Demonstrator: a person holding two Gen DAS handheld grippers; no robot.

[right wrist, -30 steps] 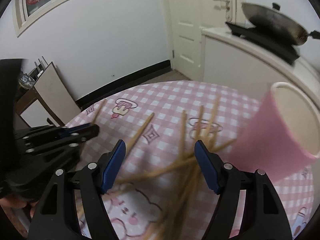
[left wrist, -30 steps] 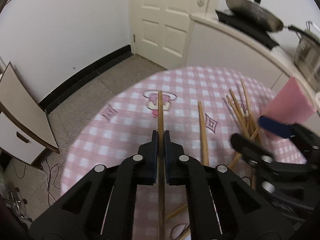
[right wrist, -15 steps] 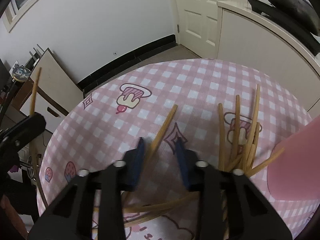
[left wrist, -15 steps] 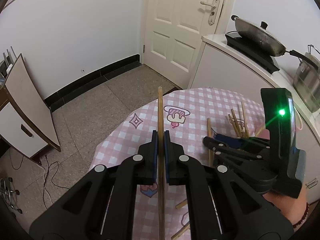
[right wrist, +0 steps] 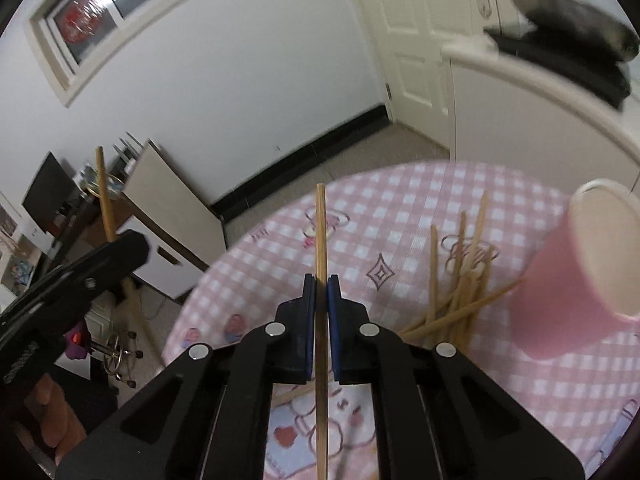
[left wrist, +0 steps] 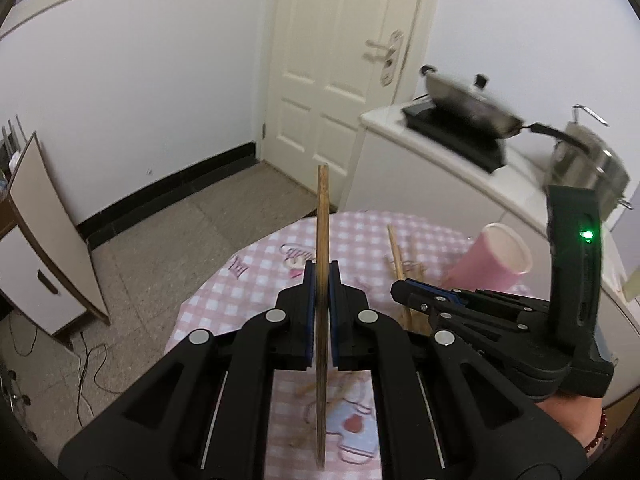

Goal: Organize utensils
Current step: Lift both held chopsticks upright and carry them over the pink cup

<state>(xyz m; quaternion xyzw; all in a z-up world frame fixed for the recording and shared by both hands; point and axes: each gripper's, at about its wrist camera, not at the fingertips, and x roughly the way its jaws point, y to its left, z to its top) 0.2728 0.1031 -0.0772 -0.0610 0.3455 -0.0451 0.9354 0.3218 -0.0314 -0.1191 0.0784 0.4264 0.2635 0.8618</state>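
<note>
Even, fairly bright indoor light fills both views, soft enough that shadows on the checked tablecloth [right wrist: 400,216] are faint. In the right wrist view the window [right wrist: 108,12], high above the tablecloth, shows white glare on its glass. Both pictures bow strongly at the edges, with black vignetting in the corners; the door [left wrist: 340,80] beyond the tablecloth curves visibly. Motion blur smears the wok [left wrist: 468,104] and pot [left wrist: 588,168] on the counter past the tablecloth, and in the right wrist view the pink cup [right wrist: 576,272] at the cloth's right edge is soft and streaked. A green indicator light [left wrist: 587,234] glows sharply above the cup.
</note>
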